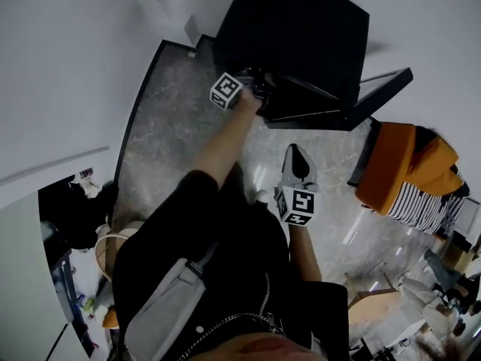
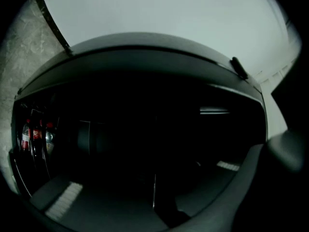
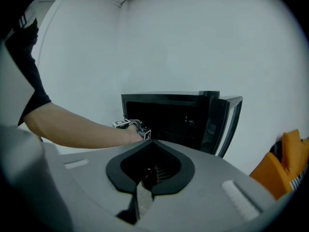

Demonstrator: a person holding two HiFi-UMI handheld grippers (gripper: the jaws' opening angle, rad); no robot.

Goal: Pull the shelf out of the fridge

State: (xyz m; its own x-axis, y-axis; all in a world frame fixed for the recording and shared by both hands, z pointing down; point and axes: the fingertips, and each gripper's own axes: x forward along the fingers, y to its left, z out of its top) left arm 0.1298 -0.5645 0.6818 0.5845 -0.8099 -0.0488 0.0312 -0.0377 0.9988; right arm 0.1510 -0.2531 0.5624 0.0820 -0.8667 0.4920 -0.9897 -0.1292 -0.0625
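Left claw (image 1: 259,90) clenched inside the dark fridge (image 1: 301,28), its catch unreadable; right claw (image 3: 150,144) clenched on nothing.

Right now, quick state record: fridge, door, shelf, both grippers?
fridge: black, on the floor against the white wall
door: swung open, at the fridge's right in the head view
shelf: a thin edge shows inside the opening, not pulled out
left gripper: reached into the fridge opening, jaws together; too dark to tell what they pinch
right gripper: held back from the fridge, jaws shut, nothing between them
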